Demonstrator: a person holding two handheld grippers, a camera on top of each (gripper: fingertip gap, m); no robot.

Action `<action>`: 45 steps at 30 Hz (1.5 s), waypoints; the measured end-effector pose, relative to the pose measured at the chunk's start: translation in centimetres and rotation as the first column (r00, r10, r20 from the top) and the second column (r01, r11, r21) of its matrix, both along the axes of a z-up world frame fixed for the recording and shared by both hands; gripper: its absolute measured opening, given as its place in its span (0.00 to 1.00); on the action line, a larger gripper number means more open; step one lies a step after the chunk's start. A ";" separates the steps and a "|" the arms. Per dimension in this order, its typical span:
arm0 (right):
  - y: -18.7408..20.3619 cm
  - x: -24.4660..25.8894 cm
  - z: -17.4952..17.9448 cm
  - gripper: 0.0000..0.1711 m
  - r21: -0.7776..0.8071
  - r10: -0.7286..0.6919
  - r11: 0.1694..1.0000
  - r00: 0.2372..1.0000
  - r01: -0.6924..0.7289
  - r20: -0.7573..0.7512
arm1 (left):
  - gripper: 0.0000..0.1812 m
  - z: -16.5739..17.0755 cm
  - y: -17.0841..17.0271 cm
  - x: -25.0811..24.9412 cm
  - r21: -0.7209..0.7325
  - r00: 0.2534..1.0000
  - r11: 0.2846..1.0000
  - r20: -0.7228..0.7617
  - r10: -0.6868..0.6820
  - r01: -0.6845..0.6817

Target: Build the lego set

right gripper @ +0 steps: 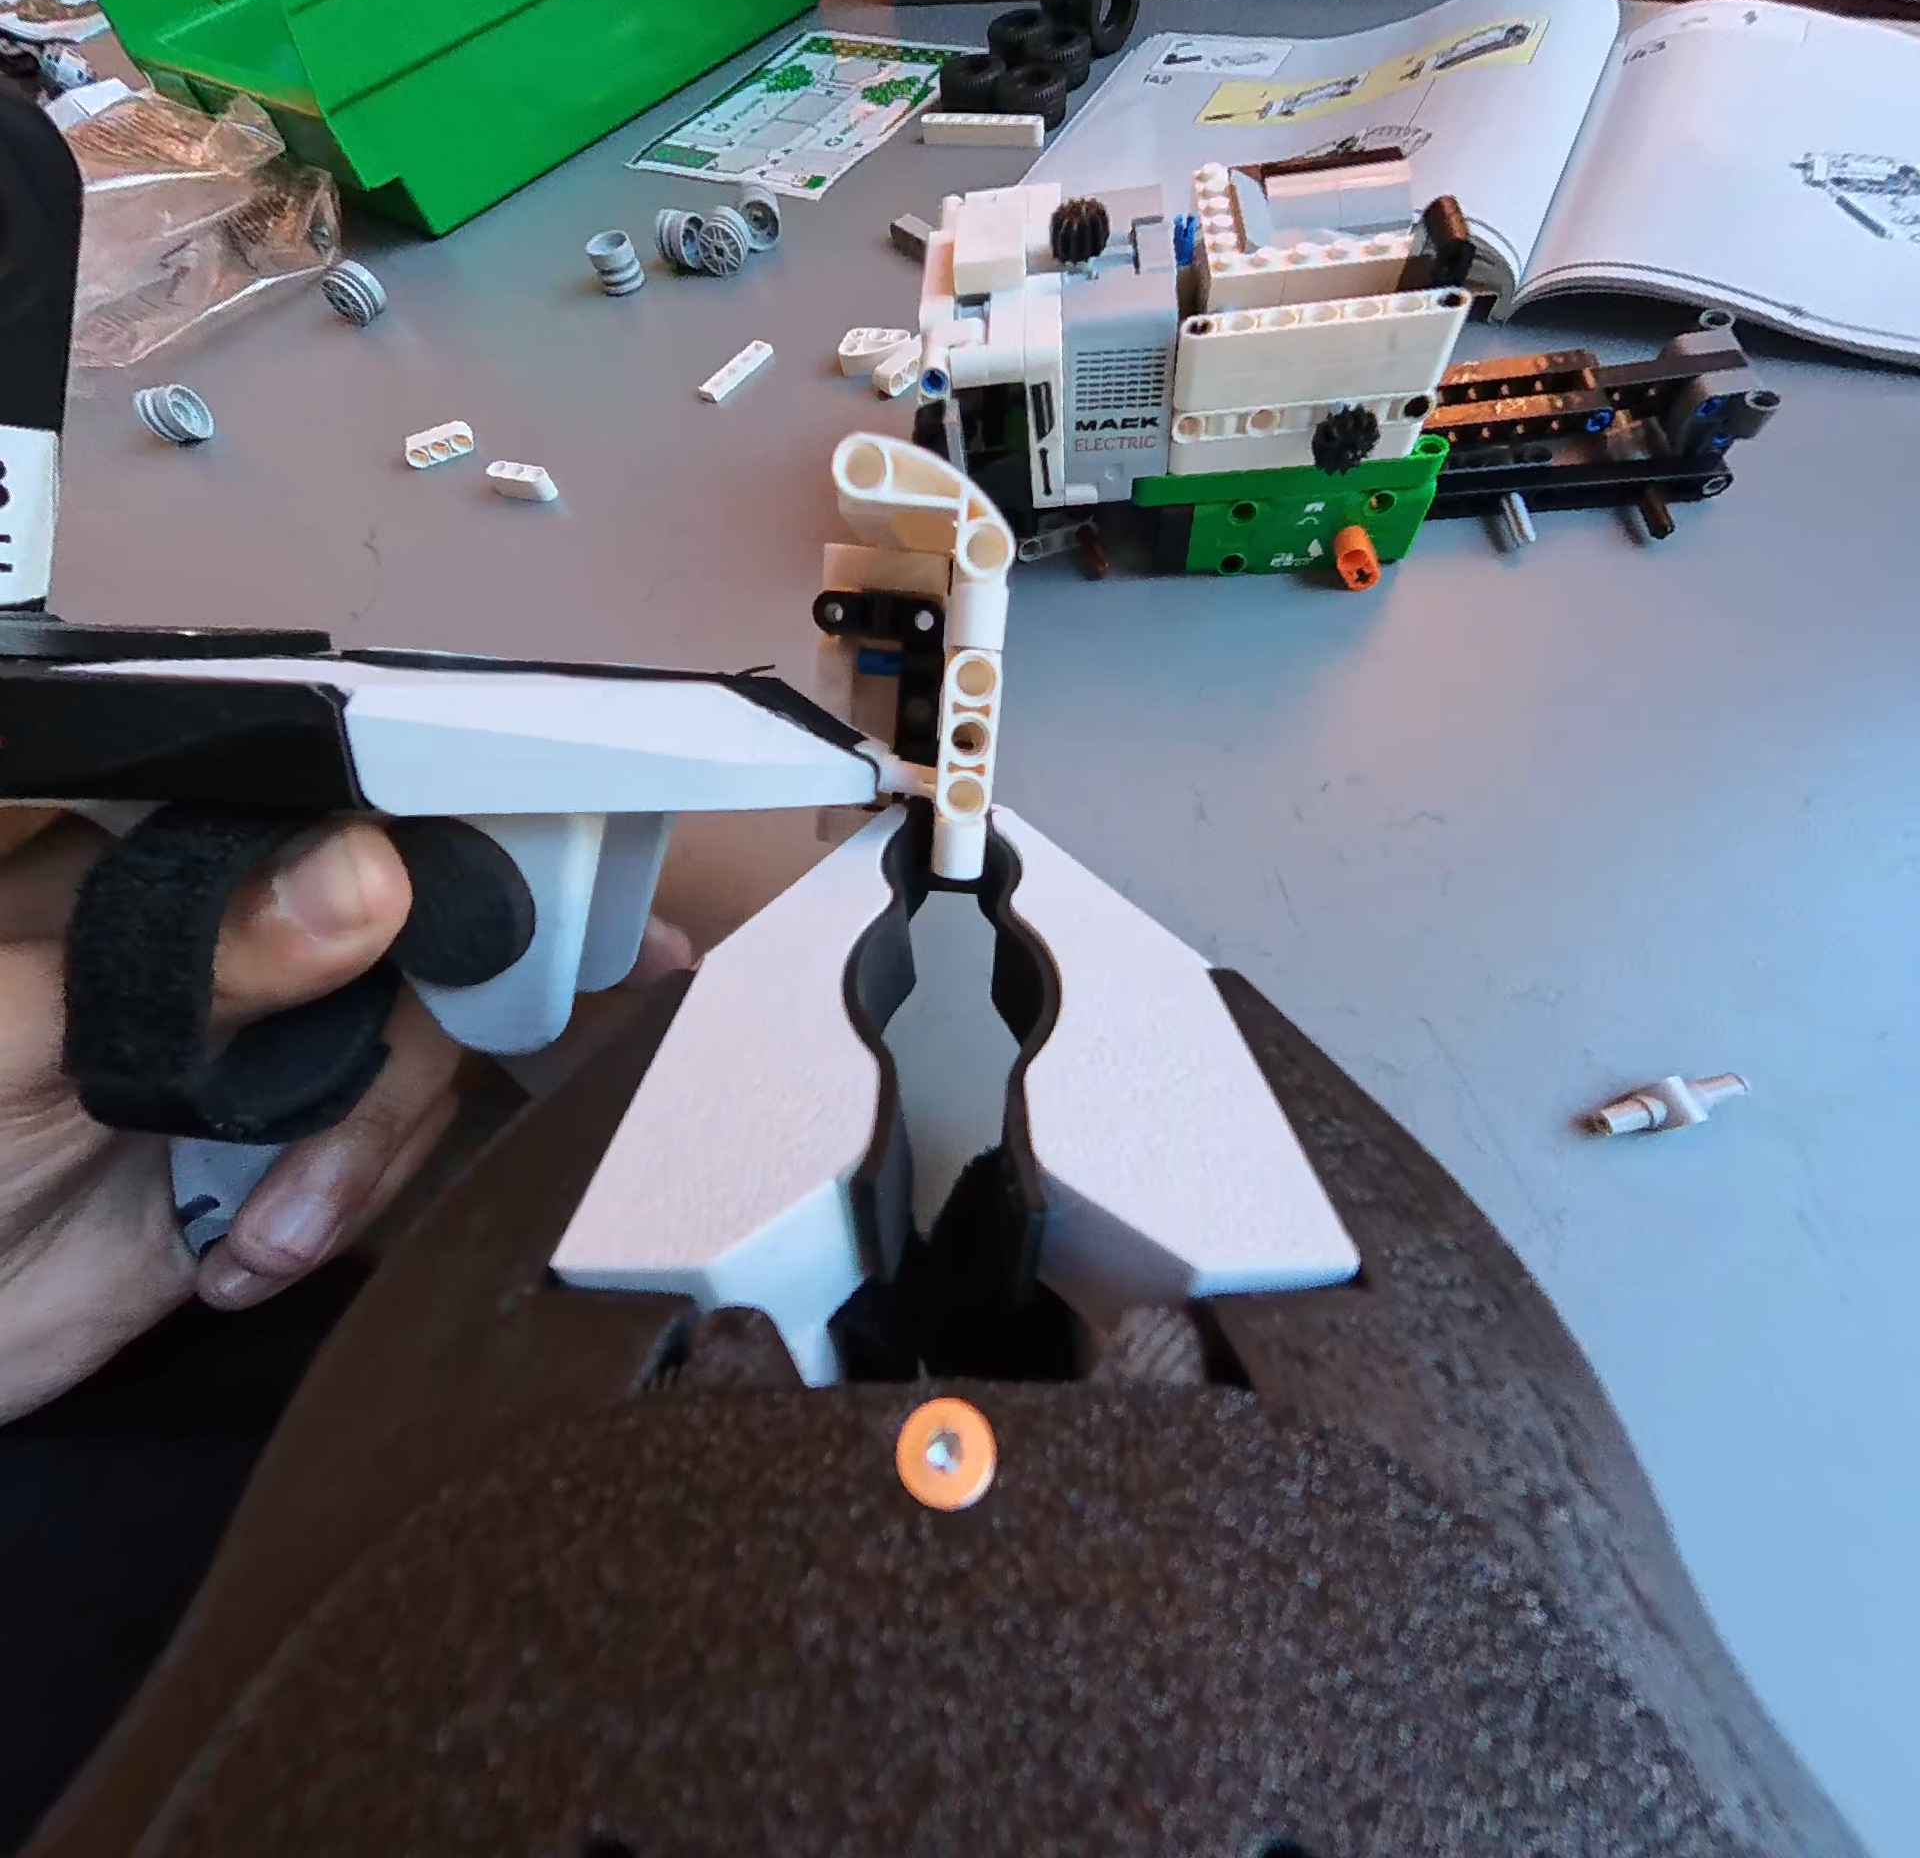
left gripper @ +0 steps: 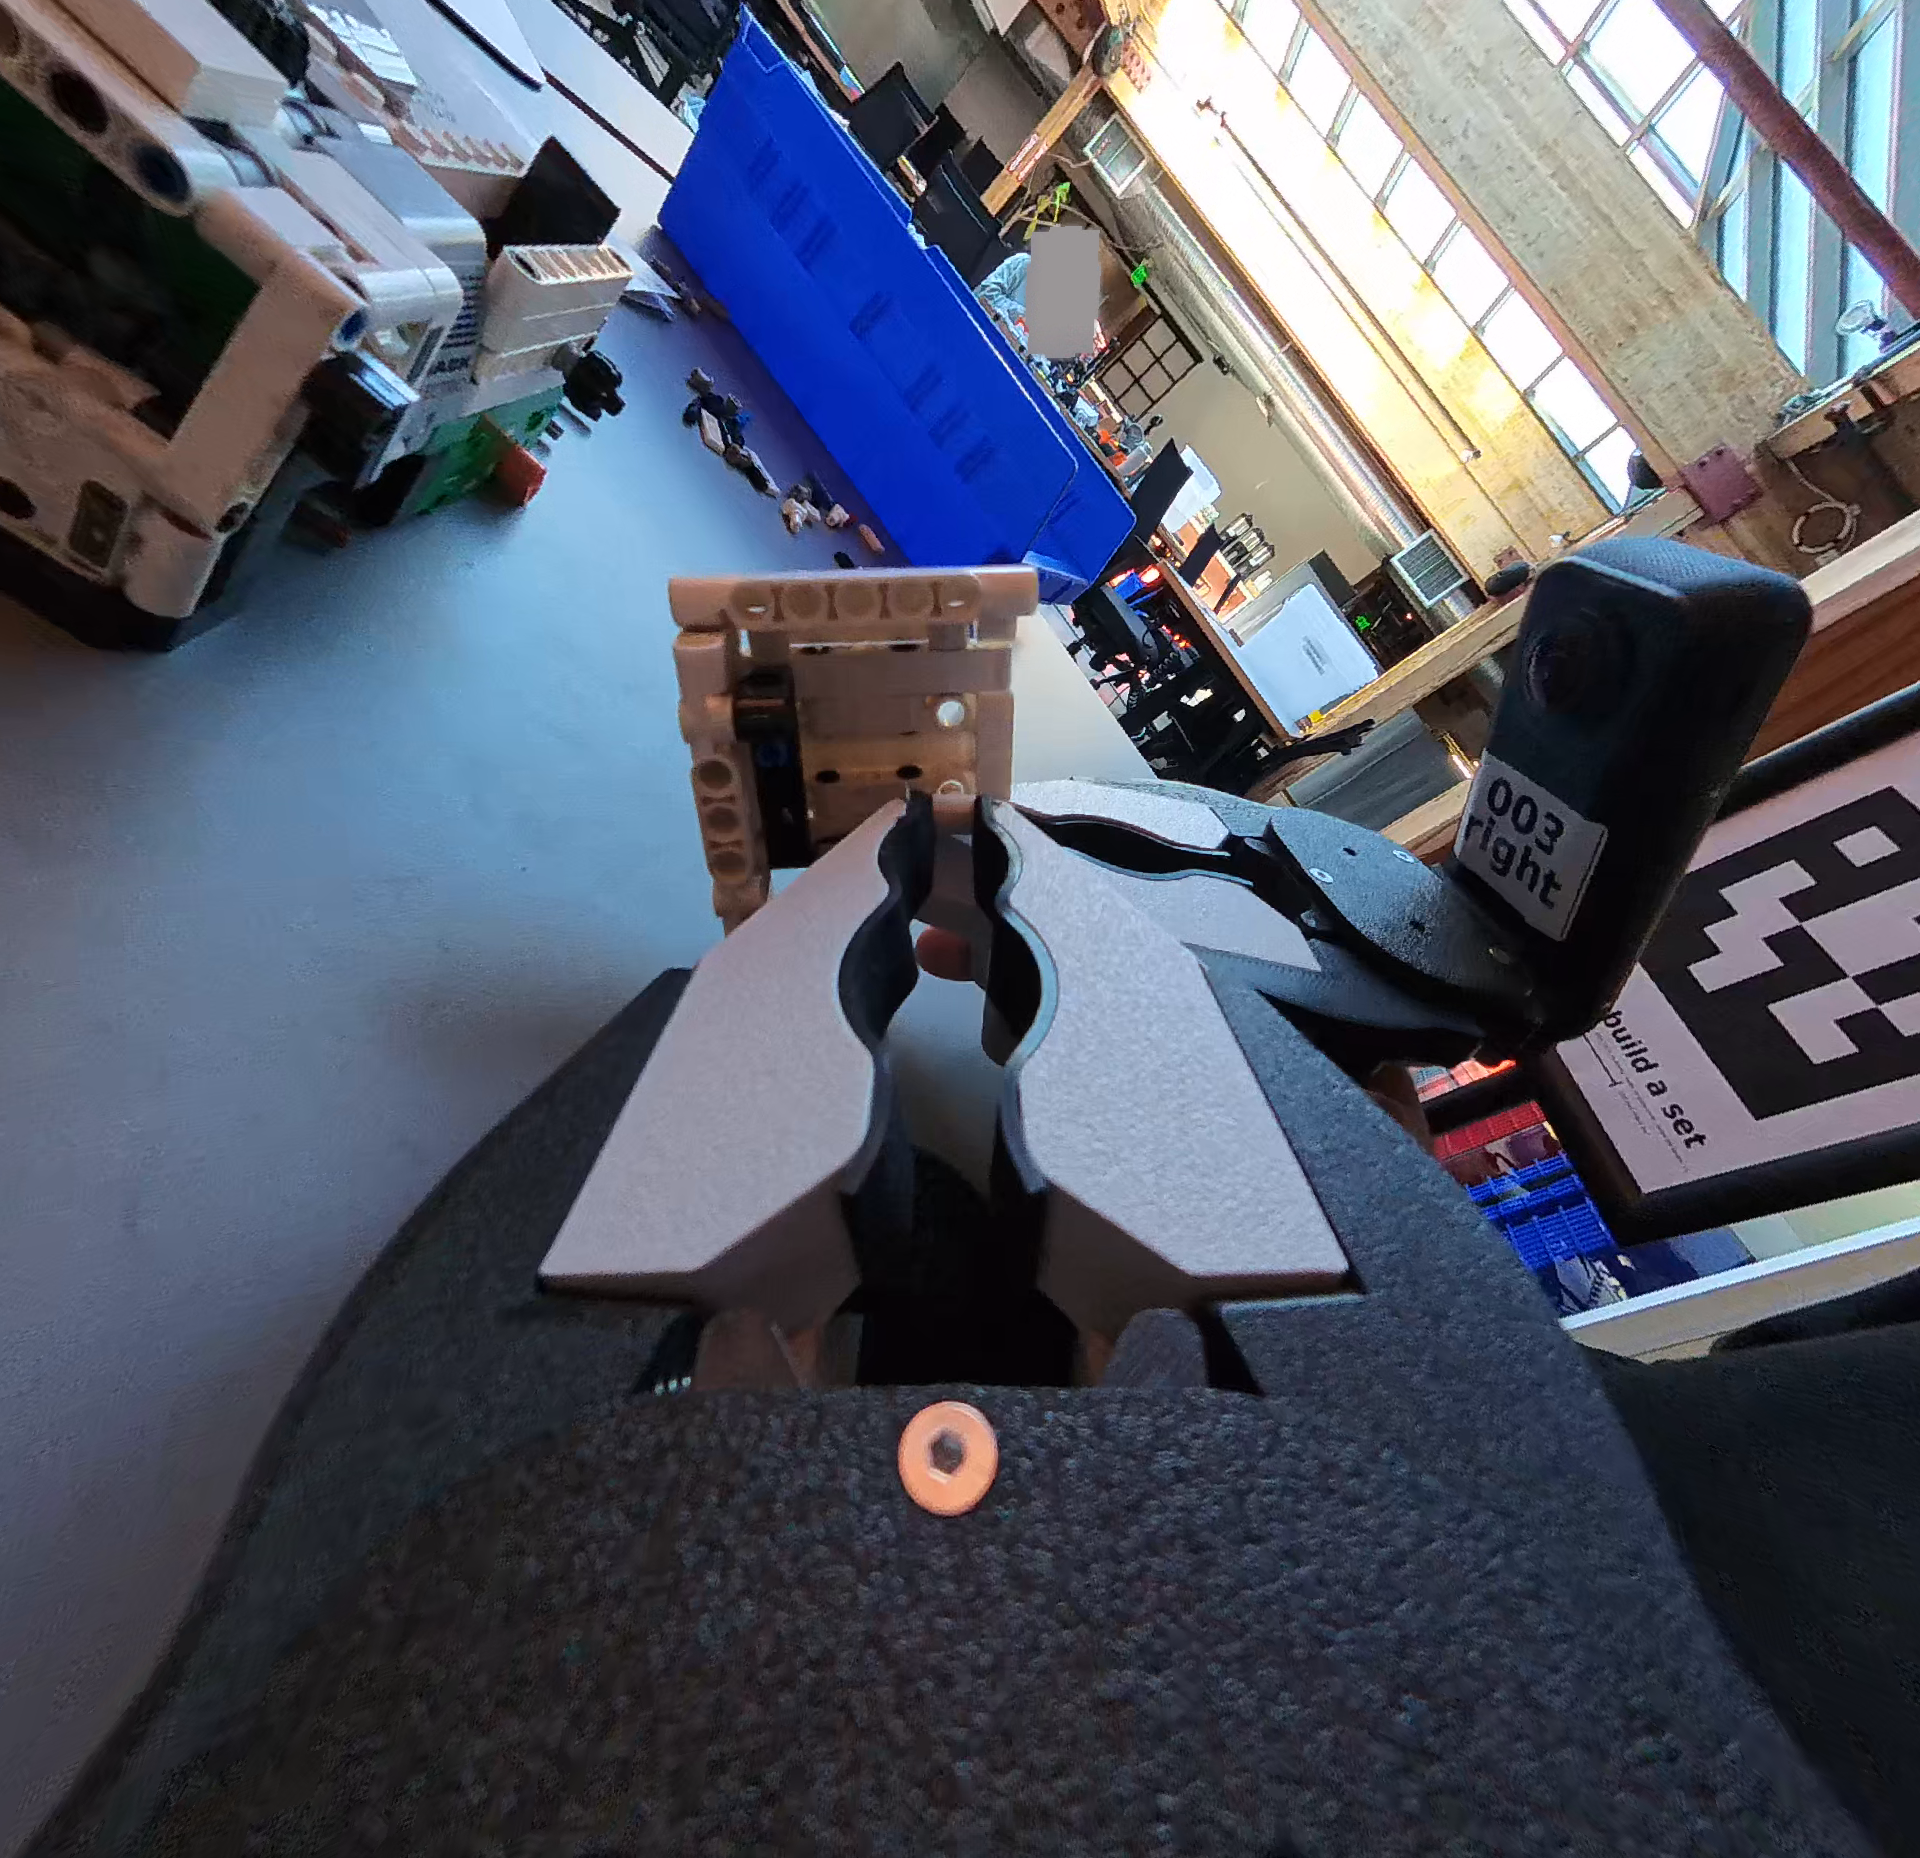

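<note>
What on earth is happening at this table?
A person is building a Lego truck using two hand-held grippers. Both the left gripper and the right gripper pinch one small white sub-assembly, held above the grey table. The half-built truck sits behind, beside an open instruction booklet and loose wheels.

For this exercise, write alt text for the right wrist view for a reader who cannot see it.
The right gripper pinches a small white lego sub-assembly by its lower end, jaws closed on it, while the left gripper grips it from the side. Behind, on a grey table, stand a part-built white and green truck, loose pieces and an open instruction booklet.
</note>
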State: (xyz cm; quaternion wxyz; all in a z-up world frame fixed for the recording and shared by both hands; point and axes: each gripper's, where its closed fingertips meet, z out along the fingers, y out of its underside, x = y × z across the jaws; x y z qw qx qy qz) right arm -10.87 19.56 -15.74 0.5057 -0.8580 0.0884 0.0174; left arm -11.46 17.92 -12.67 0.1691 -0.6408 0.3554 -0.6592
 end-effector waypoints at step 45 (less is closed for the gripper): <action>-0.2 0.1 -0.1 0.05 0.098 0.017 0.995 0.990 -0.003 -0.143 | 0.03 -0.2 -0.5 0.6 0.391 0.999 0.920 -0.014 0.042 -0.033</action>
